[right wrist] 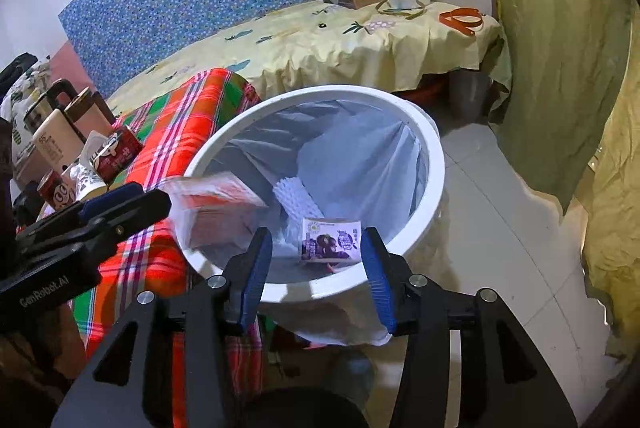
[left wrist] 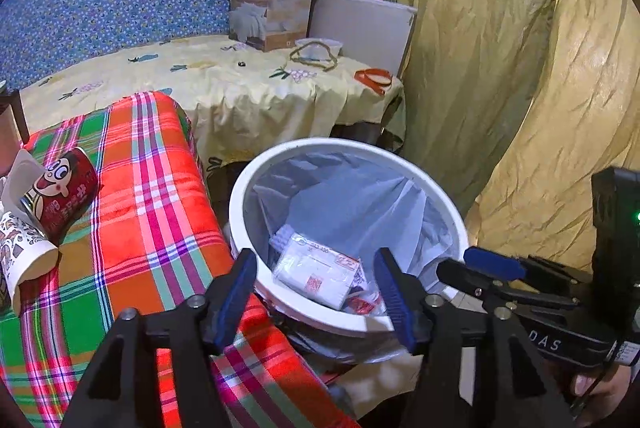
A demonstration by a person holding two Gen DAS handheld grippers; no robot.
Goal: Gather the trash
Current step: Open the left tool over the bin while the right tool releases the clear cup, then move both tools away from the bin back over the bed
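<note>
A white bin [left wrist: 240, 196] [right wrist: 432, 156] with a pale liner stands beside the plaid-covered table [left wrist: 152, 196]. My left gripper [left wrist: 316, 264] [right wrist: 136, 202] is open above the bin's near rim. A clear plastic packet [left wrist: 316, 276] [right wrist: 216, 204] is loose below it and blurred in the right wrist view. My right gripper [right wrist: 316, 248] [left wrist: 472, 264] is open over the bin. A small purple carton [right wrist: 330, 244] sits between its pads with a gap at the left side. A red cartoon can [left wrist: 60, 192] and a paper cup [left wrist: 24, 256] lie on the plaid cloth.
A bed with a yellow sheet [left wrist: 224, 84] lies behind, with a cardboard box [left wrist: 268, 4], a cord and an orange strap [left wrist: 374, 78] on it. A yellow-green curtain [left wrist: 500, 68] hangs at the right. Bottles [right wrist: 52, 144] stand at the table's left. A tiled floor [right wrist: 500, 228] lies right of the bin.
</note>
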